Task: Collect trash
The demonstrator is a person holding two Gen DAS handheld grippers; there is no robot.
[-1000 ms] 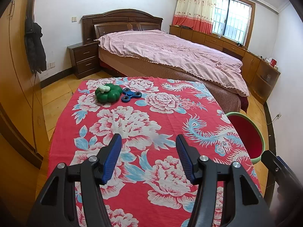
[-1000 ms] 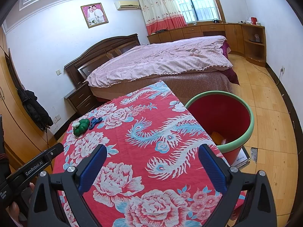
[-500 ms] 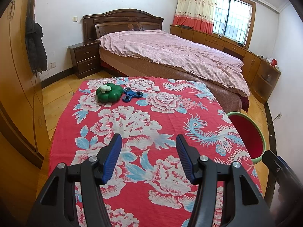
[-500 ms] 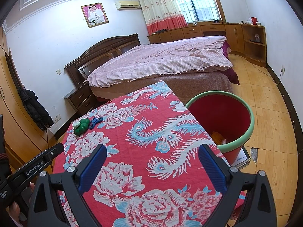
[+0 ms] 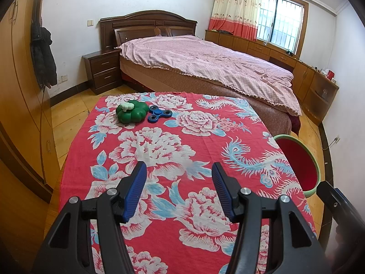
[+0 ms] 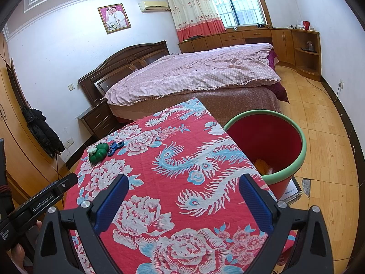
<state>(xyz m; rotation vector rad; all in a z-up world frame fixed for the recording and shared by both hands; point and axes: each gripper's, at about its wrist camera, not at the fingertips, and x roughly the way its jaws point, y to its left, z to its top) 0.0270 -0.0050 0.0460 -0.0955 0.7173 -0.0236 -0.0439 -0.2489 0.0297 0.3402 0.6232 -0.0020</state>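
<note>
The place was a bedroom in a home. A wide bed (image 5: 205,68) with a pink checked cover and a dark wooden headboard (image 5: 146,25) stood against the white wall, and a dark nightstand (image 5: 102,70) with drawers was just beside it. A framed portrait (image 6: 114,19) hung above the headboard, near an air conditioner (image 6: 154,6). Curtains (image 6: 194,6) in cream and red hung by the barred window (image 6: 239,0), over a row of low wooden cabinets (image 6: 262,37). A dark coat (image 5: 43,54) hung on the wardrobe (image 5: 16,86). The floor (image 6: 319,118) was of wood.
</note>
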